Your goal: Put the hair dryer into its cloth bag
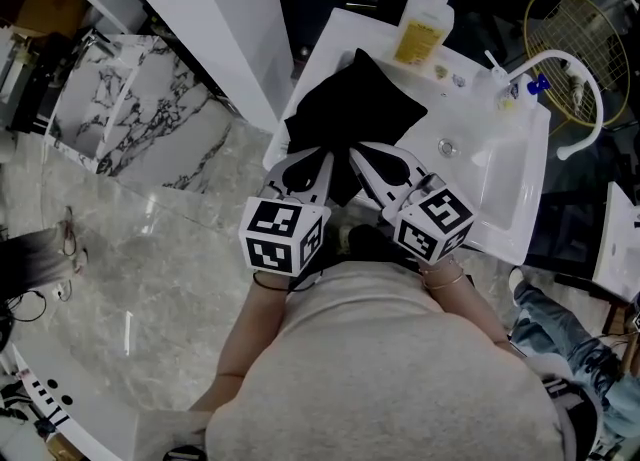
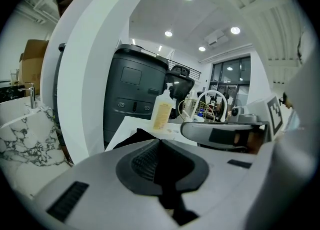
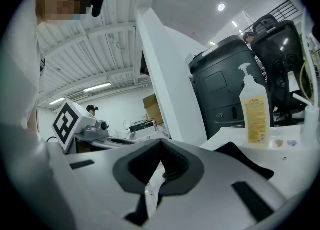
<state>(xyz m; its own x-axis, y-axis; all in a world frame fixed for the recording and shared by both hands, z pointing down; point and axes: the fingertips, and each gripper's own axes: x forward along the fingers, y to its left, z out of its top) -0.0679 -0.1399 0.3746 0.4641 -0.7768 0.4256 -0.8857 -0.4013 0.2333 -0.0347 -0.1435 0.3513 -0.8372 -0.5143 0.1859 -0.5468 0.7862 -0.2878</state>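
Note:
The black cloth bag lies bulging on the white sink counter; the hair dryer shows in no view. My left gripper and right gripper sit side by side at the bag's near edge, tips against the cloth, both with jaws closed. In the left gripper view the closed jaws point at the bag just beyond them. The right gripper's closed jaws have the bag to their right. Whether either pinches cloth is hidden.
A yellow soap bottle stands at the counter's back, with the basin and curved white faucet to the right. A wire basket sits behind. A marble-topped unit stands left across the floor gap.

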